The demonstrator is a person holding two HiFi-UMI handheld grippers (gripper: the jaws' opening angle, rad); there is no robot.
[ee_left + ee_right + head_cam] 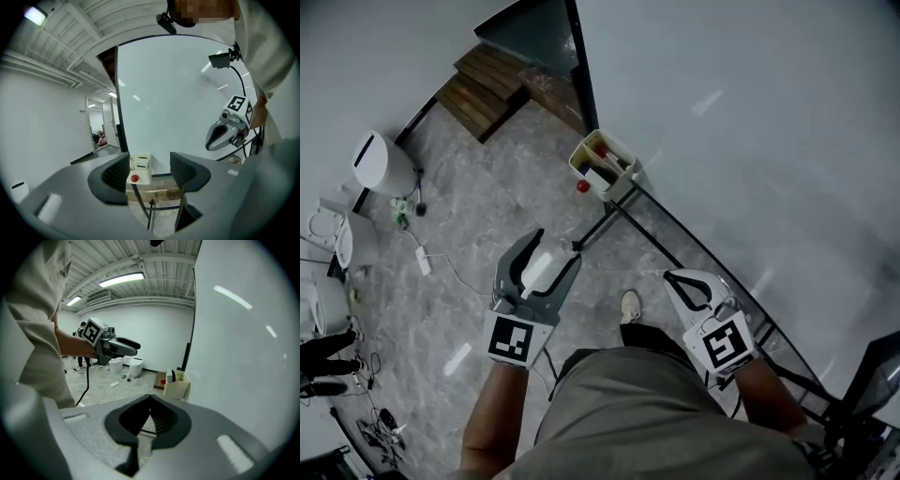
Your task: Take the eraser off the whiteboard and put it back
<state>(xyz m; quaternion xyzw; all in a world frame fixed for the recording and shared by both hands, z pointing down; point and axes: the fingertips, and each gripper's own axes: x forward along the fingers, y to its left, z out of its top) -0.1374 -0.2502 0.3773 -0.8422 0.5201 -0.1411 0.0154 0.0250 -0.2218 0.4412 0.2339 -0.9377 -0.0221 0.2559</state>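
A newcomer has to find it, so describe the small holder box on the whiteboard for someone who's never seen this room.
Find the large whiteboard on its black stand. At the board's lower corner sits a small cream box. It is the only thing seen fixed to the board, and a small red ball shows on its outer side.

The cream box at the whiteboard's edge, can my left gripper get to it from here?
Probably yes. The left gripper has its jaws apart and empty, lined up on the cream box, with nothing between them and it. The shut right gripper hangs off to the side.
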